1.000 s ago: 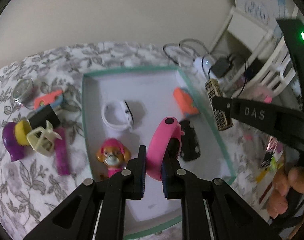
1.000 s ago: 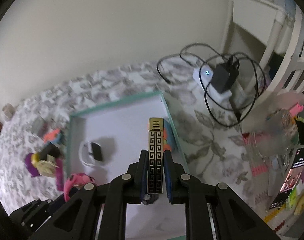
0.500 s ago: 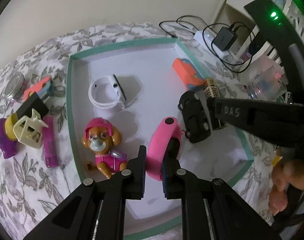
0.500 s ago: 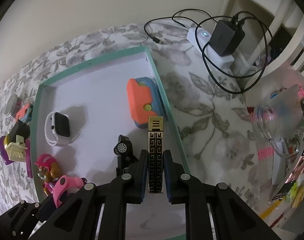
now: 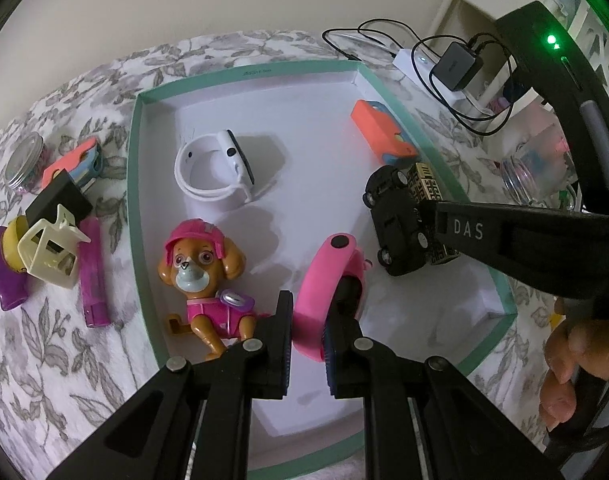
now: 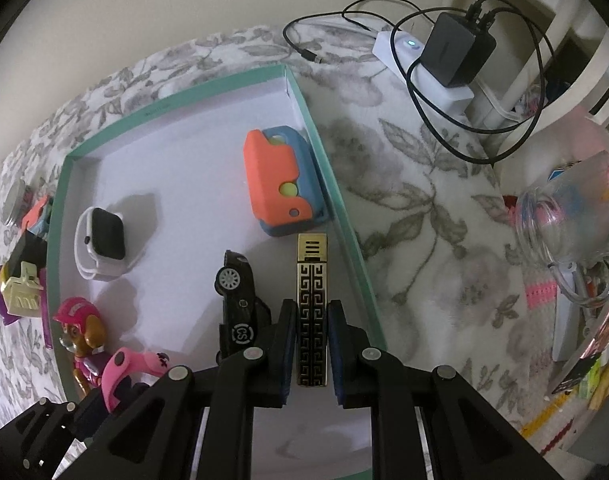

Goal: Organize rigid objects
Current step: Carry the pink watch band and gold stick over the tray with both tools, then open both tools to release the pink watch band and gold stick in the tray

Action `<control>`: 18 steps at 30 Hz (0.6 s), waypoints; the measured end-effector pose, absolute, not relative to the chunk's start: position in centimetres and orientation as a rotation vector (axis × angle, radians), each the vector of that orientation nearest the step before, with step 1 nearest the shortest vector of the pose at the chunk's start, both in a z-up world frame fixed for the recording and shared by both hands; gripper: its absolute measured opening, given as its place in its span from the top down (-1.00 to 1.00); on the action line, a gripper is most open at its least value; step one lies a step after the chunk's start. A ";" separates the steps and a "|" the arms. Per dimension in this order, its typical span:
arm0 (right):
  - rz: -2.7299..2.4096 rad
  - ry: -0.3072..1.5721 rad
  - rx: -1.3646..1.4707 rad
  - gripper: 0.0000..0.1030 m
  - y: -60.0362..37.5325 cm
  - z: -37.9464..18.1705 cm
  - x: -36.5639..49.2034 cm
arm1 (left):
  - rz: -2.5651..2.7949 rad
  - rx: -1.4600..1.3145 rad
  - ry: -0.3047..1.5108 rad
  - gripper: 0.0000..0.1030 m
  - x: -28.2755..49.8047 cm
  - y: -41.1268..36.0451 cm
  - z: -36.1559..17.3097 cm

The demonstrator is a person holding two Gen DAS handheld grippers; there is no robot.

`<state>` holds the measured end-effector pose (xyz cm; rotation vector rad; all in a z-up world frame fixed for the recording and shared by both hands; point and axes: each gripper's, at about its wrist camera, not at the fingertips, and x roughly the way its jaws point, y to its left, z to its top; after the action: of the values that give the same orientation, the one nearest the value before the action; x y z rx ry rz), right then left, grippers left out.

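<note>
Two grippers are over the tray (image 6: 346,216) at once, each clamped on something. Left gripper (image 5: 307,344) has its pads squeezed onto a pink band (image 5: 324,280), which sits low over the white tray floor just beside the pup figure (image 5: 202,276). Right gripper (image 6: 311,350) is pinched tight on a slim gold-and-black patterned bar (image 6: 311,300) (maybe a lighter, can't tell) — it hangs near the tray's right wall, between the black toy car (image 6: 238,304) and the teal rim, its far end just short of the orange-and-blue toy (image 6: 280,178). Whether the bar touches the tray floor I can't tell.

Already lying in the tray: a white smartwatch (image 5: 216,168), the car, the orange toy, the pup.

Left of the tray, on the flowery blanket (image 6: 416,184) — a purple stick (image 5: 92,272), a cream clip (image 5: 50,252), a black block (image 5: 58,202).
</note>
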<state>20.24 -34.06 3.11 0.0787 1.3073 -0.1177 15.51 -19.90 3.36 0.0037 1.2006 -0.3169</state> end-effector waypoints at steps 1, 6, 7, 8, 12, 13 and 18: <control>-0.120 1.308 0.077 0.67 -34.1 3.1 20.2 | -0.317 -0.003 1.203 0.73 15.5 -19.8 3.3; -0.137 1.318 0.056 0.67 -34.2 3.0 20.3 | -0.305 -0.036 1.212 0.68 15.8 -19.4 3.2; -0.139 1.319 0.052 0.67 -34.2 3.0 20.3 | -0.306 -0.043 1.215 0.64 15.8 -19.2 3.2; -0.140 1.320 0.049 0.67 -34.1 3.0 20.3 | -0.312 -0.056 1.220 0.56 15.8 -19.1 3.1; -0.142 1.321 0.046 0.66 -34.1 3.1 20.5 | -0.326 -0.082 1.217 0.28 15.8 -19.1 3.4; -0.143 1.321 0.044 0.66 -34.1 3.1 20.5 | -0.323 -0.075 1.205 0.24 15.7 -19.1 3.7; -0.162 1.303 0.014 0.64 -34.2 4.4 20.6 | -0.336 -0.116 1.183 0.18 15.7 -18.6 4.9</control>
<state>20.63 -34.18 4.39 0.0140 1.3027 -0.1619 15.69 -18.57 4.89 -0.1162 1.1834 -0.3356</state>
